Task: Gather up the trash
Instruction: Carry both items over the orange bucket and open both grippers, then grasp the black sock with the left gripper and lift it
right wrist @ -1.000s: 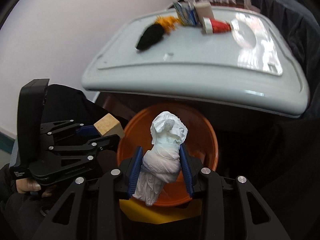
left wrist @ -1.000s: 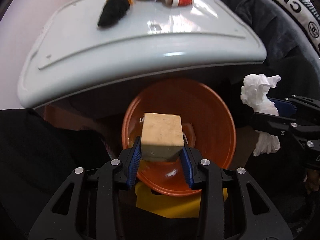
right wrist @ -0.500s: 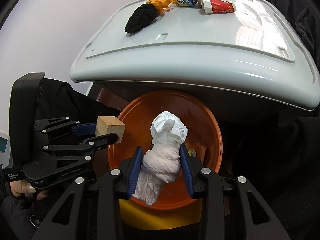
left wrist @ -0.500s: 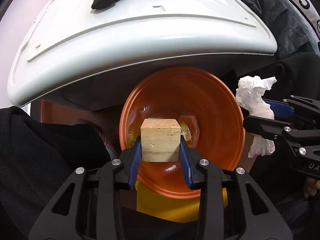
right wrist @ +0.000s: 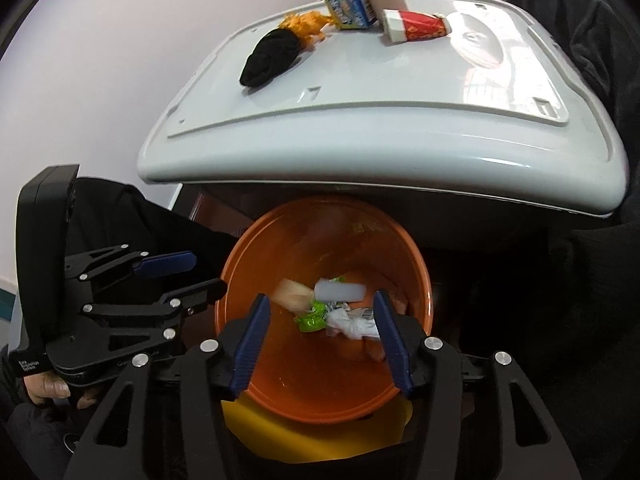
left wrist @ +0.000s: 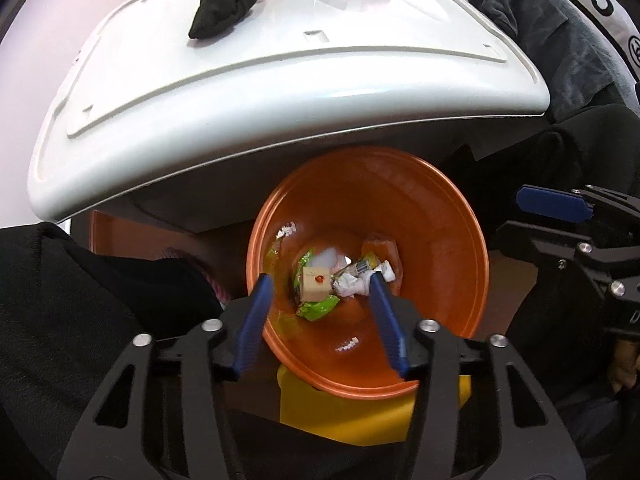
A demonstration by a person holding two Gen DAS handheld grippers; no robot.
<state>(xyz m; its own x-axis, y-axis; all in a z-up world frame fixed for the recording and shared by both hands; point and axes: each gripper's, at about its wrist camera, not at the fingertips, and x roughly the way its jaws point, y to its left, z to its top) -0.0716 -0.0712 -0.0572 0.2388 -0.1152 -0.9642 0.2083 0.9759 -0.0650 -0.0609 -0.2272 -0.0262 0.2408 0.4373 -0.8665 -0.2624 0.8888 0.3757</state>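
Black sock (right wrist: 271, 56) at eleven o'clock looks soft and light; with both my grippers (left wrist: 320, 316) (right wrist: 318, 334) spread empty, I'd pinch its middle.

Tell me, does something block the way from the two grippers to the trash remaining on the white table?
Nothing visible does. The black cloth and red paper cup lie in the open on the white table, beyond the orange bin.

White letters "CH" run along a dark sleeve (left wrist: 592, 4) at two o'clock; small print on the left gripper (right wrist: 164, 280) body is unreadable.
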